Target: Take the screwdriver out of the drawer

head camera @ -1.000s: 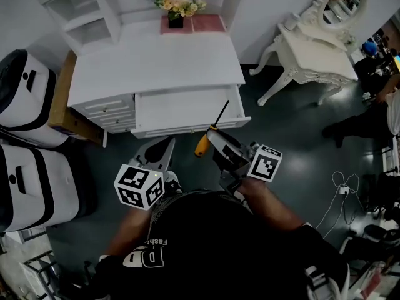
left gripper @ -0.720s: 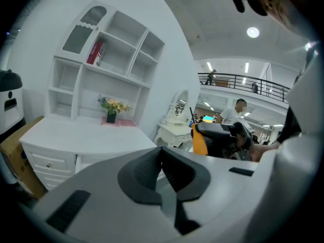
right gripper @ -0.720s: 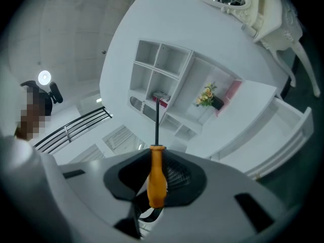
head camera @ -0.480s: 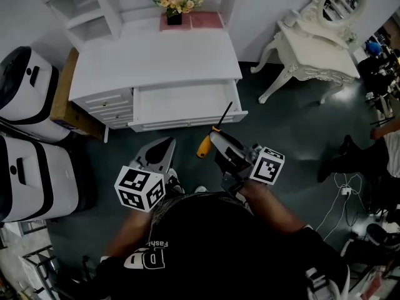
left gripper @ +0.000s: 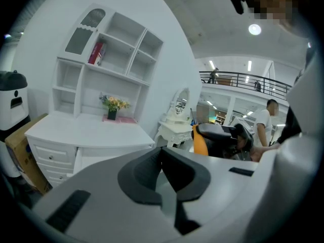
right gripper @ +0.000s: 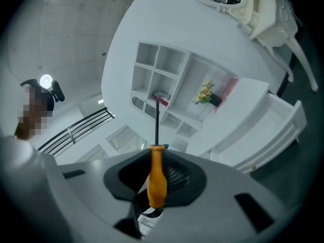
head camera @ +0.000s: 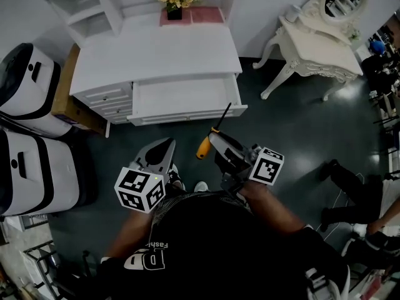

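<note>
1. Head view. Right tool (head camera: 215, 144) clamped on the orange handle of the screwdriver (head camera: 204, 146), black shaft slanting up toward the front right corner of the drawer (head camera: 187, 115). Farther from the white table (head camera: 156, 55) than a second ago: then with the tip overlapping the drawer's front edge, now clear of it, with a strip of dark floor (head camera: 281, 124) between. Drawer left pulled out, seemingly bare inside. Left tool (head camera: 161, 149) low beside the right one, well short of the table's front edge.

2. Left gripper view. Pads (left gripper: 142, 178) of the left tool meeting at the tips, gripping nothing. Beyond them to the right, the screwdriver's orange handle (left gripper: 201, 142) in the other tool. To the left, the table with its open drawer, well apart.

3. Right gripper view. Jaws closed on the handle (right gripper: 156, 178) near its middle, shaft running straight out ahead. Drawer (right gripper: 283, 120) off to the right, nowhere near the tip.

4. Judged from all three: removal as good as done, with the screwdriver out of the drawer and carried back from it. At most, left to set it down somewhere or push the drawer shut, neither one asked for by the task.
</note>
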`<state>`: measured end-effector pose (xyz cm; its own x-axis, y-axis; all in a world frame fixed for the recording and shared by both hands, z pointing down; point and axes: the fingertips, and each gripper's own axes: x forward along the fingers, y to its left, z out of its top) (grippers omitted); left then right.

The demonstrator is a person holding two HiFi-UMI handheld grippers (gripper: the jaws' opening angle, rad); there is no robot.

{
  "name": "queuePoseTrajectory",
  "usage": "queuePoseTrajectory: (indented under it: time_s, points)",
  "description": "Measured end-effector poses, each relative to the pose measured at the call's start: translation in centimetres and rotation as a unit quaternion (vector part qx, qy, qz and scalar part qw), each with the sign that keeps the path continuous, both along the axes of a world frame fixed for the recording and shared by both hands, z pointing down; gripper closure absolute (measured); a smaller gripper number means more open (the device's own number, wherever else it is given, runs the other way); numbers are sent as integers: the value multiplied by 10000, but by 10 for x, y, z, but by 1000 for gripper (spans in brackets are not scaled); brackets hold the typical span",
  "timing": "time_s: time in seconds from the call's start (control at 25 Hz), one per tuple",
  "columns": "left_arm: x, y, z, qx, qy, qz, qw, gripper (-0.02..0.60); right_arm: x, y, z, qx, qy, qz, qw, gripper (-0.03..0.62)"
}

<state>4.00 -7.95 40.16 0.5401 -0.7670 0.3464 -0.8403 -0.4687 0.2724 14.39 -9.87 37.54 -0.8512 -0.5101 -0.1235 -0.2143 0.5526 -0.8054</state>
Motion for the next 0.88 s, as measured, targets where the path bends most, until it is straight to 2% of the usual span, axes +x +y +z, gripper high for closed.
queuePoseTrajectory:
  time_s: [0.88]
  points:
    - [2, 0, -8, -53, -1, 99, 9999, 568, -2, 2, -6, -51, 54, 32, 10000, 519]
